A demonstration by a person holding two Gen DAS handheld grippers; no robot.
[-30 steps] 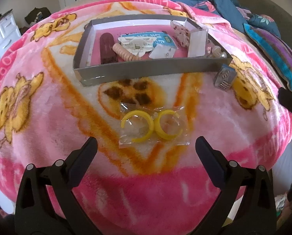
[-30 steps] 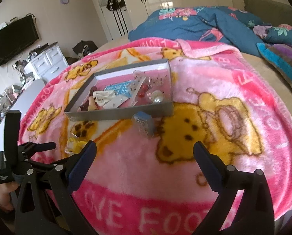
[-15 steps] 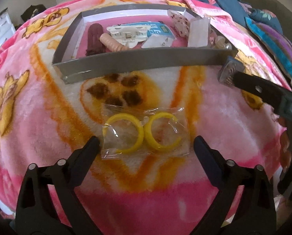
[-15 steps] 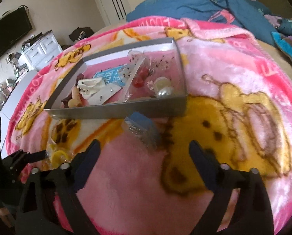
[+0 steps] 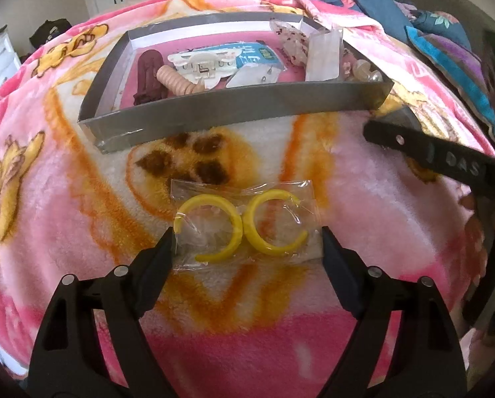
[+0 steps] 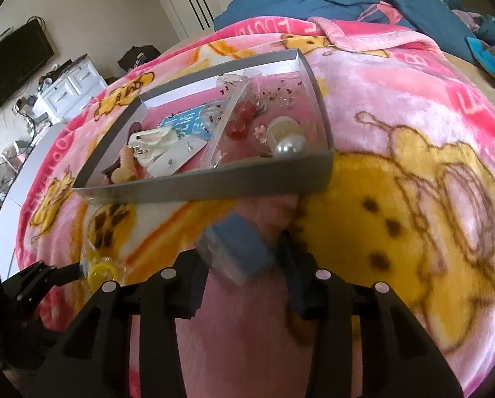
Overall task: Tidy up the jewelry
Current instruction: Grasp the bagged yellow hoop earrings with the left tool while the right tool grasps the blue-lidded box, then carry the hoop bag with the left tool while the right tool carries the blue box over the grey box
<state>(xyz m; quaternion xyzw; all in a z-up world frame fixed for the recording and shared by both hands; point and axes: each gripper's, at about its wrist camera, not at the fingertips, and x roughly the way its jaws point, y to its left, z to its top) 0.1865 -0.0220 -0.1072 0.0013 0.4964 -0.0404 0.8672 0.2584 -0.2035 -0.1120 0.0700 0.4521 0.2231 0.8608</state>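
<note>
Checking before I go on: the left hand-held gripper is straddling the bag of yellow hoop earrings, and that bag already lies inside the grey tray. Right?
Not quite. The left hand-held gripper does straddle the bag of yellow hoop earrings, but the bag lies on the pink blanket in front of the grey tray, not inside it. The left wrist view shows this.

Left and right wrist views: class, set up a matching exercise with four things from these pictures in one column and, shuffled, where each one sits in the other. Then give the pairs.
Things:
1. yellow hoop earrings
2. small blue box
3. large pearl
4. maroon hair clip

Places:
A. left end of the grey tray
B. between the right gripper fingers
C. right front corner of the tray
D. in a clear bag between the left gripper fingers

Pairs: 1-D, 2-B, 3-C, 4-A
</note>
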